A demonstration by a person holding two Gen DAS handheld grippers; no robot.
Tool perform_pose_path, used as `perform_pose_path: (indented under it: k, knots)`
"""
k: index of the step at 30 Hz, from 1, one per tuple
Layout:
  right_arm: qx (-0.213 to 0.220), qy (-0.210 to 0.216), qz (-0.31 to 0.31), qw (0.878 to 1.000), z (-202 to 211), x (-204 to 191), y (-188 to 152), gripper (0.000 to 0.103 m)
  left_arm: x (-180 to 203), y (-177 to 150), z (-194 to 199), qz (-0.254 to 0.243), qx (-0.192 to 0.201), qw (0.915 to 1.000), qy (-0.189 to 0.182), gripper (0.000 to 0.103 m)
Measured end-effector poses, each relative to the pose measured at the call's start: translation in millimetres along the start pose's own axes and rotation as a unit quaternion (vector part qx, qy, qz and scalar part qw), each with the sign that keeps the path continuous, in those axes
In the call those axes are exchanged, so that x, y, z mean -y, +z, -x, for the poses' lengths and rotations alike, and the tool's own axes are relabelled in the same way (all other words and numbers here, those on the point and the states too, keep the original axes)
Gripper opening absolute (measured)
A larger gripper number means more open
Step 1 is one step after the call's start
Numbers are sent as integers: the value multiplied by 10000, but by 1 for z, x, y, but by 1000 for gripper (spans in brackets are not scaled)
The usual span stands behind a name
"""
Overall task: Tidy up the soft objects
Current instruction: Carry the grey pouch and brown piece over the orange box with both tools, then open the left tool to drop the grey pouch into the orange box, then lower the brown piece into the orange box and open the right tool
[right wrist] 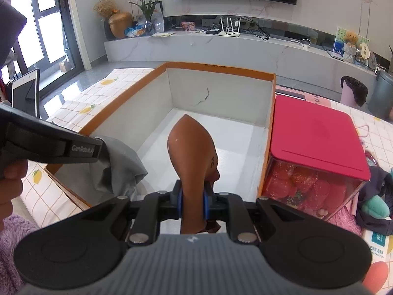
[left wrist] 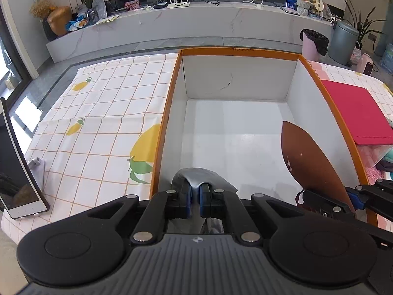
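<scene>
A large open box with orange rim and white inside stands on the table; it also shows in the right wrist view. My left gripper is shut on a grey cloth over the box's near left edge; the cloth hangs there in the right wrist view. My right gripper is shut on a brown soft piece that stands up over the box's near right part, also seen in the left wrist view.
A clear bin with a red lid stands right of the box. A dark cloth and a green soft toy lie at the far right. A tablet leans at the left on the lemon-print tablecloth.
</scene>
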State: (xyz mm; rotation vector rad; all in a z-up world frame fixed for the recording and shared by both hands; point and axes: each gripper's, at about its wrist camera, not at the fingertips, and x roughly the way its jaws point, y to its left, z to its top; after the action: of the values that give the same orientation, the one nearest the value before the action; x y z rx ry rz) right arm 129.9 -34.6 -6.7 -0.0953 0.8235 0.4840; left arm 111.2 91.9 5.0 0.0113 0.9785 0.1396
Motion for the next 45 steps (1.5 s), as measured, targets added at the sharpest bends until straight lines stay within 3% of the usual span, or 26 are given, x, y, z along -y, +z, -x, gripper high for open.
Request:
perform_pose_path:
  k: [2,4,5,6,11,18,21,29,36,42,45]
  knots:
    - [0,12,-14,10000,1,-1,1,14,0,1,1,-31,37,10000,-10,11]
    - [-12,5,0,10000,2,0,1,14,4,0,5,-259,188,9995,-70,39]
    - [-15,0,2,10000,2,-1,2,14,7,0,8,-352,300,9989,-95,61]
    - [-16,-4,14,10000,2,-1,2,14,8,0,12,-398,407,9983,-98,69]
    - [-26,2,54,10000,1,-2,2,14,9,2,21,-393,576,9966,-431,71]
    - [-32,-17,82,10000,1,-2,1,14,8,4,28,-314,705,9963,-375,79]
    - [-31,-13,74,10000,1,-2,1,14,7,3,38,-352,905,9950,-241,86]
    - [-46,10,75,10000,1,-3,1,17,-6,4,52,-362,1183,9905,605,88]
    - [49,272,-64,9996,7,-5,4,19,-23,7,48,102,1334,9883,739,88]
    - [54,721,-22,9974,4,-31,21,18,-30,6,56,276,1423,9881,524,88]
    - [-49,713,142,9973,-5,-49,25,18,-33,5,58,247,1450,9881,454,88]
